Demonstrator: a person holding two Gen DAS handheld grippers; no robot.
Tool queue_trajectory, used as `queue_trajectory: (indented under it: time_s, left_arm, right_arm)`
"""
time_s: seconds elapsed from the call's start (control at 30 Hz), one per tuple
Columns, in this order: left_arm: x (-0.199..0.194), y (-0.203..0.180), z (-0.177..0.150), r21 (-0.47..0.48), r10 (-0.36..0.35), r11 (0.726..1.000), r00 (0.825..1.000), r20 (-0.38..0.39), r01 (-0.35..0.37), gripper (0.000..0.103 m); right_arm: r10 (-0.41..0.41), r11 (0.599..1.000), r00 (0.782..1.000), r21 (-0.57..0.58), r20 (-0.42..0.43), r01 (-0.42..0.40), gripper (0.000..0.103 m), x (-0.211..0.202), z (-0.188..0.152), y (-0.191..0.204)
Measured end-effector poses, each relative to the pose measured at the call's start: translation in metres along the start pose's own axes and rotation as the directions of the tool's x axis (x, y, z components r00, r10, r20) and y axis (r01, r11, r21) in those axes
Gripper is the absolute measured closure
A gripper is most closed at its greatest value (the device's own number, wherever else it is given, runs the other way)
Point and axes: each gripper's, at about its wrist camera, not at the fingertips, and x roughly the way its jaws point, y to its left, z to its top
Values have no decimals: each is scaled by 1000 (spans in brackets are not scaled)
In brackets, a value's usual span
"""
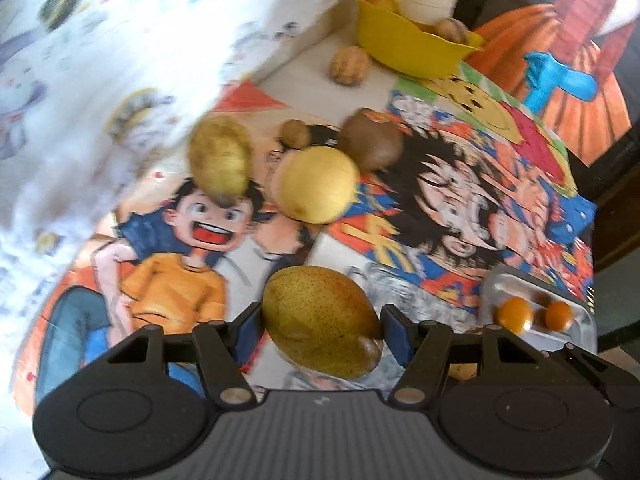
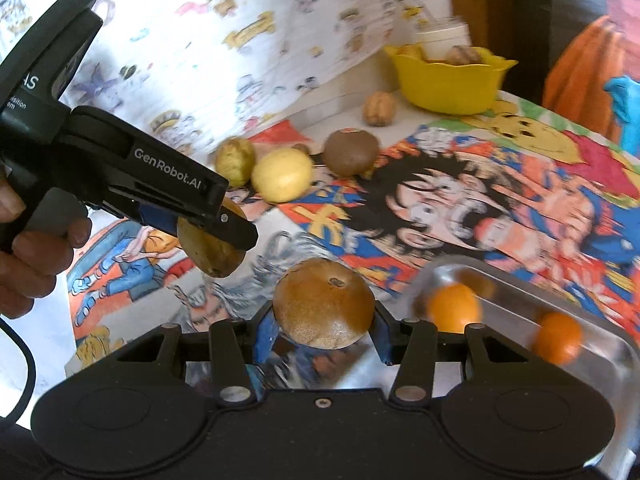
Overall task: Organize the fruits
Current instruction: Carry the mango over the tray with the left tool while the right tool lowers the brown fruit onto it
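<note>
Speckled yellow-green pear [image 1: 320, 320] between tool [image 1: 320, 330] pads

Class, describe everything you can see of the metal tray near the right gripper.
The metal tray is a shallow, shiny silver rectangle with rounded corners and a raised rim; it looks like aluminium or steel. It lies flat on the cartoon-print tablecloth, at the table's near right. Two small oranges rest inside it, their colour reflected in its wall. Its near part is hidden behind the right gripper, which holds a brown round fruit.
</note>
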Motion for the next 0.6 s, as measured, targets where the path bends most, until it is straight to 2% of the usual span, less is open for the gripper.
queue_trajectory:
  time_s: [0.37, 0.6]
  left_arm:
    - [4, -81, -20, 123, -93, 988, 995, -26, 96, 35]
    - [10, -125, -36, 209, -133, 967, 989, -63, 144, 35]
  right_arm:
    - [-161, 985, 987, 66, -28, 162, 53, -56, -37, -72]
    - [-197, 979, 980, 46, -43, 199, 53, -64, -49, -104]
